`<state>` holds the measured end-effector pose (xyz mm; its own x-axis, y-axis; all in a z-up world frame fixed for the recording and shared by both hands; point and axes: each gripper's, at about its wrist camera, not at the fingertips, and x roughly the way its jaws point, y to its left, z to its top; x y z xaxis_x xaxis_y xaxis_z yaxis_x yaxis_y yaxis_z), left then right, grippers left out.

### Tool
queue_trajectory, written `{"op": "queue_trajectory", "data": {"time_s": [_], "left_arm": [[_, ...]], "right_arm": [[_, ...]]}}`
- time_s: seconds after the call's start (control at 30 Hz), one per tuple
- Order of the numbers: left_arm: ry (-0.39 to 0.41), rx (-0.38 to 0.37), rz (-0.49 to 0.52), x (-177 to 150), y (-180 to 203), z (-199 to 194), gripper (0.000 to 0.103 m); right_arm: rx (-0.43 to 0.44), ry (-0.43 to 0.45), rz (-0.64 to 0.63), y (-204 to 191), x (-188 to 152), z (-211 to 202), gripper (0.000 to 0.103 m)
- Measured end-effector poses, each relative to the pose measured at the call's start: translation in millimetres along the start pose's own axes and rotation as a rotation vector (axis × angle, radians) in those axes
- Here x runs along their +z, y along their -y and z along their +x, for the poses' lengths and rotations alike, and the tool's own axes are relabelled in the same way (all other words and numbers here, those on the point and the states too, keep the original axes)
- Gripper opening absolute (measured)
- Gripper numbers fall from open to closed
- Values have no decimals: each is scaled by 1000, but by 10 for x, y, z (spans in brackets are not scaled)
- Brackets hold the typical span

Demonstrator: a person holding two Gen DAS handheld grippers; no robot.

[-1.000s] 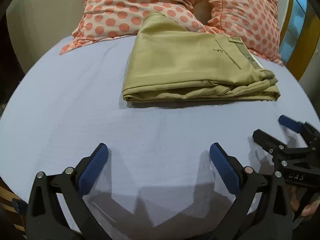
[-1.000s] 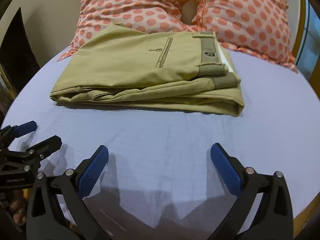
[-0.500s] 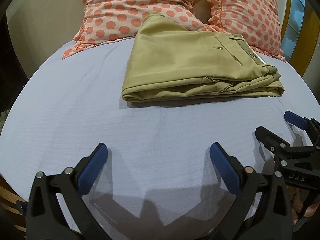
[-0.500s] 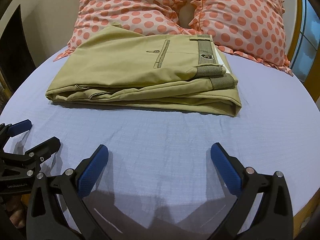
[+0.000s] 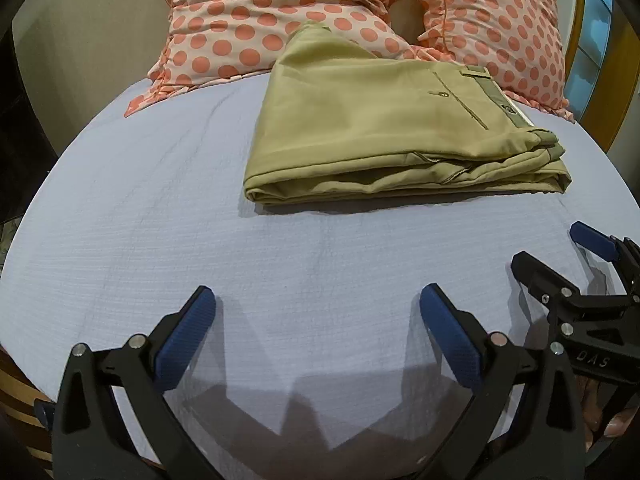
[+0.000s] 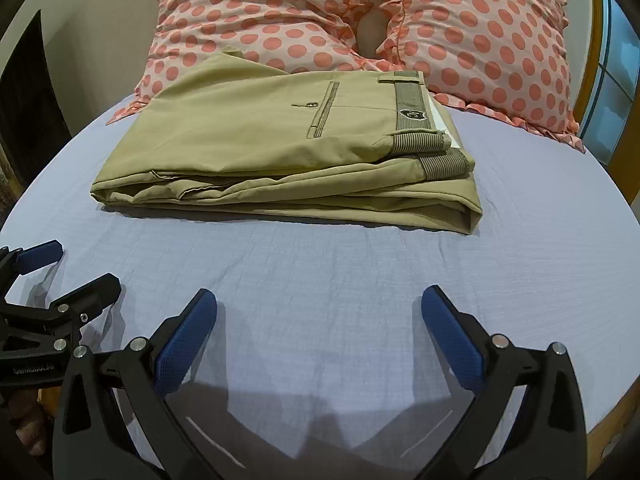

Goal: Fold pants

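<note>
The khaki pants [image 5: 384,128] lie folded in a flat rectangle on the light blue bed sheet [image 5: 200,220], waistband to the right, far edge against the pillows. They also show in the right wrist view [image 6: 280,148]. My left gripper [image 5: 316,320] is open and empty, over the sheet well short of the pants. My right gripper [image 6: 320,320] is open and empty, also short of the pants. Each gripper shows in the other's view, the right one [image 5: 560,256] at the right edge and the left one [image 6: 68,268] at the left edge.
Two pink pillows with orange polka dots [image 6: 280,20] [image 6: 488,32] lean at the head of the bed behind the pants. A wooden frame and window [image 6: 612,88] stand at the far right. A dark wall edge [image 6: 24,92] is at the left.
Both grippers have drawn slightly back and risen a little, so the pants sit a bit further off. The pants have not moved. Both grippers stay open.
</note>
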<state>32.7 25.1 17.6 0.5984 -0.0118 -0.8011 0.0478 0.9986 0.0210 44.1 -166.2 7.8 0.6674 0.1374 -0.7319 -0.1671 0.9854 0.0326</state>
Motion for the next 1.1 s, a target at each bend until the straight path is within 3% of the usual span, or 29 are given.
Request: {"op": "queue_trajectory", "data": {"time_s": [1.1], "left_arm": [[-8,6,-5,4,11,6,101]], "right_arm": [[1,1,-1,3,4,-1,102]]}}
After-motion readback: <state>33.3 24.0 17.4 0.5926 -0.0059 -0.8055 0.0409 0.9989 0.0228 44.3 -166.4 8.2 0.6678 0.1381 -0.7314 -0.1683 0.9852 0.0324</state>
